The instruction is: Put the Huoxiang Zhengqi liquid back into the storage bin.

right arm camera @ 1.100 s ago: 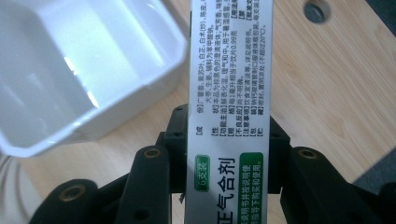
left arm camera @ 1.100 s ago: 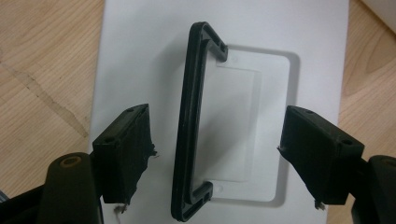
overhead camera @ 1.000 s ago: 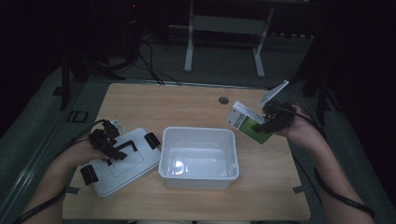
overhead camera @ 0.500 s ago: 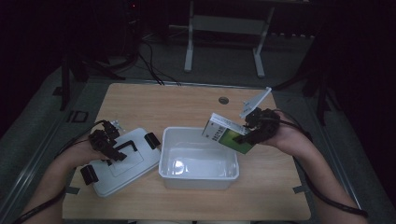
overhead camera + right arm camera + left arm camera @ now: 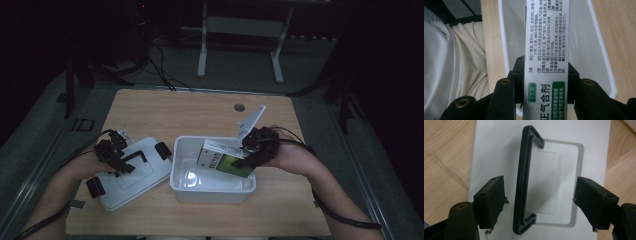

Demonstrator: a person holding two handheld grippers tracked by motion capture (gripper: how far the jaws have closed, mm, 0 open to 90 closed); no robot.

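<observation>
High overhead, gripper views close, downward

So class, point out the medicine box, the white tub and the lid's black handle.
medicine box [image 5: 545, 50], right gripper view, on its white printed face.
white tub [image 5: 212, 195], high view, on its near wall.
black handle [image 5: 522, 182], left gripper view, on the middle of its long bar.

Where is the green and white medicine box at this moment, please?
In the high view, the medicine box hangs over the white tub, right of centre, clamped in the right gripper.
</observation>
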